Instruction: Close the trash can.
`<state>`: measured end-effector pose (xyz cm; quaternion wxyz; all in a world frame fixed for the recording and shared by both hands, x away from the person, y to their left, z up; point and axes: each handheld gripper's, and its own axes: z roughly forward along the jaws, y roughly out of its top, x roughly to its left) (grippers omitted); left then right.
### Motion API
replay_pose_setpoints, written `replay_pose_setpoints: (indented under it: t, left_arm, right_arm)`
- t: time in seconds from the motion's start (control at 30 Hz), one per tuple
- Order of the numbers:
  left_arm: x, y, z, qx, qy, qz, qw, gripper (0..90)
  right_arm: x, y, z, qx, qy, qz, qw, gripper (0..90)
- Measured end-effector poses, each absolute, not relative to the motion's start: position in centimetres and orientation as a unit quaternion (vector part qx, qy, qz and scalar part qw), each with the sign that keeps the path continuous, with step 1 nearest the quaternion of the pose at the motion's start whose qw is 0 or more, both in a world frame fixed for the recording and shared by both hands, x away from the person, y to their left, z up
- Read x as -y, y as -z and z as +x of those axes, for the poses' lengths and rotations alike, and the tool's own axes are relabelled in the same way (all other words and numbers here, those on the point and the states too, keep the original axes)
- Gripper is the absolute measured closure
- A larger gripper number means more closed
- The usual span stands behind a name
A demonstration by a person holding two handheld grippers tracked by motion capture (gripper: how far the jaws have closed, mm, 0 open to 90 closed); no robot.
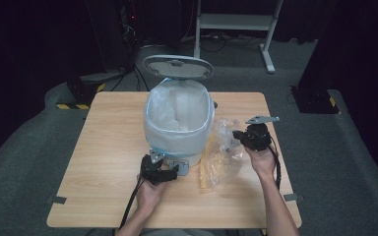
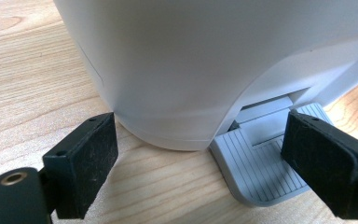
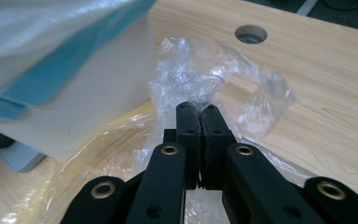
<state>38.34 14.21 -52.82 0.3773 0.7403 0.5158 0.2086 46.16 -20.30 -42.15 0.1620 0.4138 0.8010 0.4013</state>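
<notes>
My right gripper (image 3: 199,109) sits at 3 o'clock of the bin (image 1: 178,123), hand beneath it, wrist bent inward. Its 2 jaws are pressed together, pinching a fold of the clear plastic bag (image 3: 205,79), which is thin, crinkled and glossy, with a yellowish part trailing toward 6 o'clock. The bag lies on the wooden table (image 1: 108,142), touching the bin's right side.

My left gripper (image 2: 200,158) rests low at 6 o'clock of the bin, jaws spread wide and gripping nothing. 1 pad is just beside the smooth, rounded white wall; the other hovers over the ribbed grey pedal (image 2: 256,168). The bin's lid (image 1: 177,66) stands raised, and a white liner (image 1: 177,105) folds over the rim.
</notes>
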Motion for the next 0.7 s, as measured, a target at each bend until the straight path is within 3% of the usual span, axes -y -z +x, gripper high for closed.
replay_pose_setpoints:
  t: [0.7]
  left_arm:
    - [-14.4,52.9,38.5,-0.519,-0.199,0.739,0.38,11.4]
  right_arm:
    - [21.9,37.6,43.4,-0.789,-0.445,0.387,0.172,88.6]
